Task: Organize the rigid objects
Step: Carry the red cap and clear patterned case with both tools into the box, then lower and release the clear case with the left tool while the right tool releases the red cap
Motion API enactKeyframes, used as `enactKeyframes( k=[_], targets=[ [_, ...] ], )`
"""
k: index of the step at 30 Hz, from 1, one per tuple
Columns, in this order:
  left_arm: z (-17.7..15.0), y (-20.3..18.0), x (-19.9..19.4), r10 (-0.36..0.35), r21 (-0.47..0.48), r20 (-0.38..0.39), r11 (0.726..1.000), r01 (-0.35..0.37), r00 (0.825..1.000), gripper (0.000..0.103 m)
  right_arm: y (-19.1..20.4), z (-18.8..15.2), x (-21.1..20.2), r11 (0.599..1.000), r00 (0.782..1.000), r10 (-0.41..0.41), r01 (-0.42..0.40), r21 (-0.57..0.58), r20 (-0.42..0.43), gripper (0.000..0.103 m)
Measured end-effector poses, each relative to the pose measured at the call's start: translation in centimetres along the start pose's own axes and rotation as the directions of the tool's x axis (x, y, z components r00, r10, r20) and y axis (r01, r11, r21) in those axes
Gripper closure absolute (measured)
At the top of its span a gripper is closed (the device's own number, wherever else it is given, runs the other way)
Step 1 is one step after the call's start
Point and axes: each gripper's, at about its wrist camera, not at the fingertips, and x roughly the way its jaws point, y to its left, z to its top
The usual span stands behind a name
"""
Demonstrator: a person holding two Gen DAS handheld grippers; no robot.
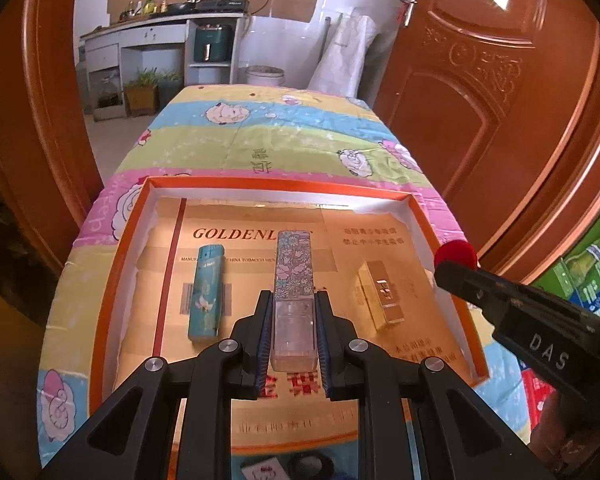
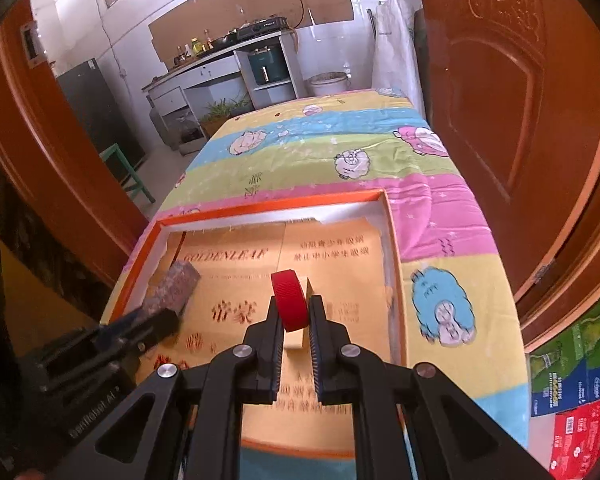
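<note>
- Clamped between the left gripper's [image 1: 293,320] pads is a floral lighter [image 1: 293,276] with a clear lower end; the jaws grip that clear end, so the patterned length sticks forward, free to be laid down flat.
- Its line runs along that of the blue lighter [image 1: 205,294] lying beside it on the box floor, which suggests a tidy row is the aim.
- Pinched edge-on in the right gripper [image 2: 294,312] is a red ribbed cap [image 2: 289,300], jaws narrow on its flat faces; held this way it cannot roll out.
- Both carried things hang over the shallow orange-rimmed box [image 1: 428,208], apparently the place for collecting them.
- Already inside, a gold rectangular case [image 1: 382,296] rests at a slant near the right wall, apart from the blue lighter, leaving a lane between them where the floral lighter would fit.
- Under the box, a cartoon-sheep cloth [image 1: 268,136] covers the table, with a carved wooden door [image 1: 480,92] close on the right.
</note>
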Motion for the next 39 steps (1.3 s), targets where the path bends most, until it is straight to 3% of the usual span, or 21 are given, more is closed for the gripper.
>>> enactKeyframes(
  k=[11,19,23,35,39],
  targets=[
    [0.8,0.4,2.8,0.013,-0.028,-0.032,1.0,-0.014,0.999,0.083,-1.6,4.0,5.5,0.997,0.995,0.061,-0.056,0.06,-0.078,0.091],
    [0.6,0.5,3.9,0.021,-0.023,-0.05,0.999,-0.023,0.999,0.083,-2.2,5.2,10.4,0.986,0.971,0.124,-0.097,0.135,-0.205,0.091],
    [0.5,0.6,4.2,0.021,-0.028,-0.054,0.999,-0.023,0.998,0.083,-2.4,5.0,11.2,0.982,0.965,0.135,-0.101,0.157,-0.226,0.091],
    [0.1,1.7,4.8,0.016,-0.072,-0.065,0.997,-0.021,0.998,0.08,-2.0,4.3,11.5,0.999,0.981,-0.018,0.026,0.038,-0.193,0.09],
    [0.1,2.0,4.7,0.014,-0.079,-0.053,0.997,-0.018,0.998,0.065,-1.9,4.1,11.4,0.998,0.982,-0.058,0.061,0.012,-0.178,0.073]
  ],
)
